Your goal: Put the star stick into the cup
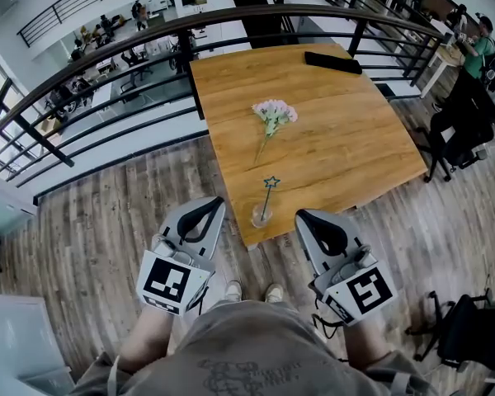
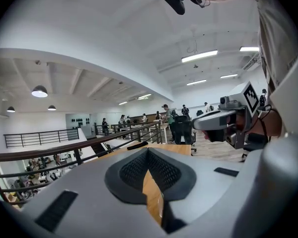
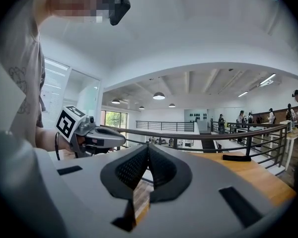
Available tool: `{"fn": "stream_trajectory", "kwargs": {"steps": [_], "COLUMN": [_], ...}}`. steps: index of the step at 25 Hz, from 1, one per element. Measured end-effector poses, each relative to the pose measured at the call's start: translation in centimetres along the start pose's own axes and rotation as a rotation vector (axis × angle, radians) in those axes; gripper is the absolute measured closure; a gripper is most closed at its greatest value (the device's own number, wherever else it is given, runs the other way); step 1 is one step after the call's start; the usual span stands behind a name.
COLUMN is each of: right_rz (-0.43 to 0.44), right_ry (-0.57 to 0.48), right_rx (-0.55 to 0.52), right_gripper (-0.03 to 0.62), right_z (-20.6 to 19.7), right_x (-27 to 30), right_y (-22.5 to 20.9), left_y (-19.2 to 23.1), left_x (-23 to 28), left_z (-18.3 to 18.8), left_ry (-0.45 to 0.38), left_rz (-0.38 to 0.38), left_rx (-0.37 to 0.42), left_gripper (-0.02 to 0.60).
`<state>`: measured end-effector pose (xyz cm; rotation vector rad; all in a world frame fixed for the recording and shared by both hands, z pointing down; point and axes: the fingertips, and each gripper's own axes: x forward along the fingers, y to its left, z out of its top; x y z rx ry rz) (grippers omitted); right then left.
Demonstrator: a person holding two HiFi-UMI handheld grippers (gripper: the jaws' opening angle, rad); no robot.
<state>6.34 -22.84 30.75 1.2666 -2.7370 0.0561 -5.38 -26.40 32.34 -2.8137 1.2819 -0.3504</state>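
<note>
The star stick (image 1: 268, 192), thin and green with a star outline on top, stands tilted in a small clear cup (image 1: 261, 215) at the near edge of the wooden table (image 1: 330, 139). My left gripper (image 1: 218, 202) hangs just left of the cup, off the table's edge, shut and empty. To the cup's right my right gripper (image 1: 302, 216) is also shut, with nothing held. In the left gripper view the pads of the left gripper (image 2: 148, 150) meet at the tip. The right gripper (image 3: 149, 147) looks the same in its own view.
A pale pink flower bunch (image 1: 273, 114) lies mid-table and a flat black object (image 1: 332, 62) sits at the far edge. A black railing (image 1: 107, 64) runs behind and left of the table. Black chairs (image 1: 470, 332) stand to the right. My shoes (image 1: 252, 291) are below.
</note>
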Motion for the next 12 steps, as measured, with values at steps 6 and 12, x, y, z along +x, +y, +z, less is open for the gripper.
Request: {"fn": "stream_trajectory", "kwargs": {"steps": [6, 12], "right_rz": [-0.012, -0.026], "right_ry": [0.001, 0.010], "right_rx": [-0.002, -0.006], "right_gripper": [0.563, 0.563], "right_z": [0.09, 0.26], "right_x": [-0.20, -0.48], "right_y": [-0.33, -0.58], "left_y": [-0.30, -0.33], "left_x": [-0.02, -0.23], "left_z": [0.11, 0.14], "left_ry": [-0.005, 0.001], "left_rz": [-0.003, -0.006], "left_rx": [-0.001, -0.010], "left_gripper": [0.566, 0.566]}}
